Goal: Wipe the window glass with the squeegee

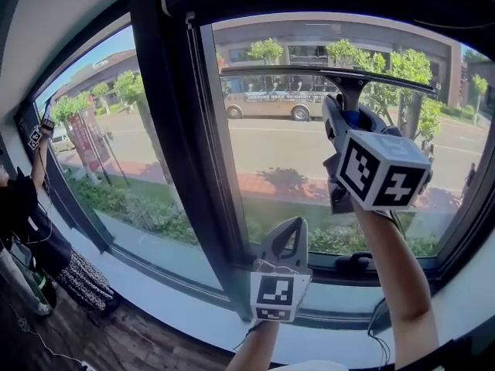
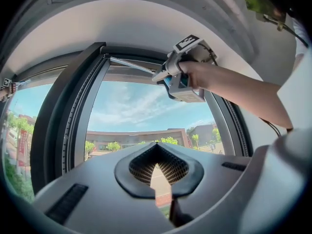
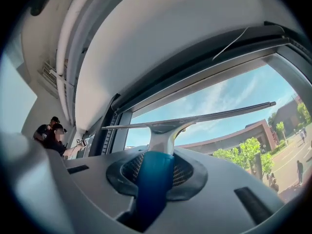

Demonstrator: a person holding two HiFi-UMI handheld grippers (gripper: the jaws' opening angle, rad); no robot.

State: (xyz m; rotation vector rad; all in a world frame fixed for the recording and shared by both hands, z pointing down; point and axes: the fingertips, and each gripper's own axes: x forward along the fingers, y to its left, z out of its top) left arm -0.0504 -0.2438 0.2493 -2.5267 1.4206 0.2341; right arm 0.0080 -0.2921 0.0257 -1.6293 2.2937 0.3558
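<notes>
The right hand-held gripper (image 1: 344,118) (image 3: 155,172) was raised high and clenched on the blue handle of the squeegee (image 1: 348,83) (image 3: 163,130), the handle seated between its jaws. The squeegee's long blade lay level across the upper part of the window glass (image 1: 309,161), close under the top of the window frame (image 1: 166,130); whether it pressed on the pane could not be told. The left hand-held gripper (image 1: 294,226) (image 2: 157,155) hung lower, near the sill (image 1: 193,308), jaws drawn together on nothing. Outside, a bus (image 1: 267,103) stood on the street. At the far left a person (image 1: 23,215) reached up to another pane
</notes>
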